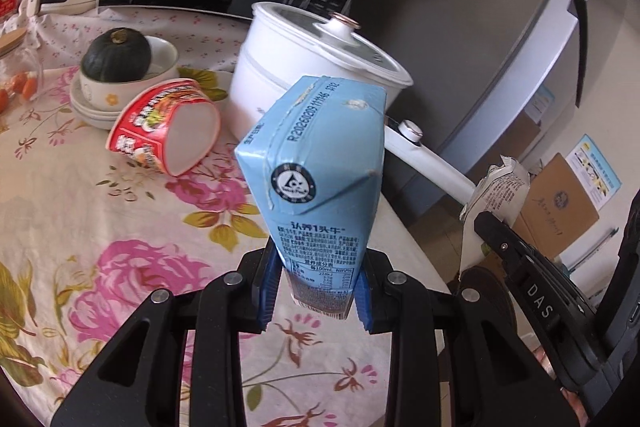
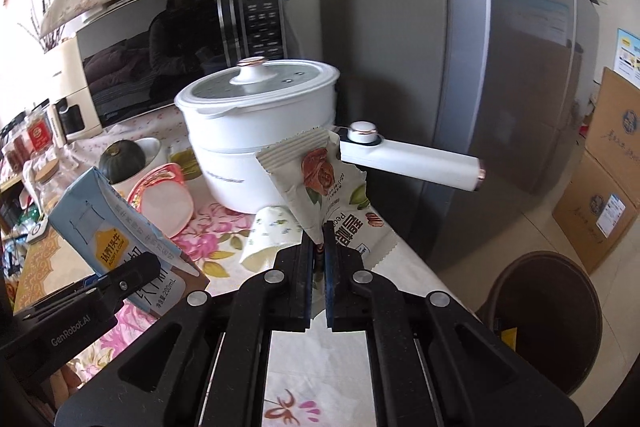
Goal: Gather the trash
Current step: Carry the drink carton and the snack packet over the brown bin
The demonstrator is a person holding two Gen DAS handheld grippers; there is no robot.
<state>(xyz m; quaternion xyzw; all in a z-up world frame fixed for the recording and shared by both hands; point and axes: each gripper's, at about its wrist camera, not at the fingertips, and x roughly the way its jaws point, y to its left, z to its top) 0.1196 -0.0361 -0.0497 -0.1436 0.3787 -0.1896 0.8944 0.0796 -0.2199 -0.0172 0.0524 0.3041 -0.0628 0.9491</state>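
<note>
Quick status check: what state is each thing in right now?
Left tongs: shut on milk carton, lifted.
Right tongs: shut on snack wrapper, torn open.
Noodle cup: tipped on its side.
Pot: lid on.
Paper cup: lying on its side.
Bin: open.

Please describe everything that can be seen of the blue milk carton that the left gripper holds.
The milk carton is a small, tall paper box, light blue, with printed Chinese text, a nutrition table, a date code across its folded top and a round black mark below the fold. The right wrist view shows a yellow label and a brown lower band. It looks dented near the top. The left gripper is shut on its lower end; the blue pads press its two sides. It is lifted above the floral tablecloth, tilted, touching nothing else.
</note>
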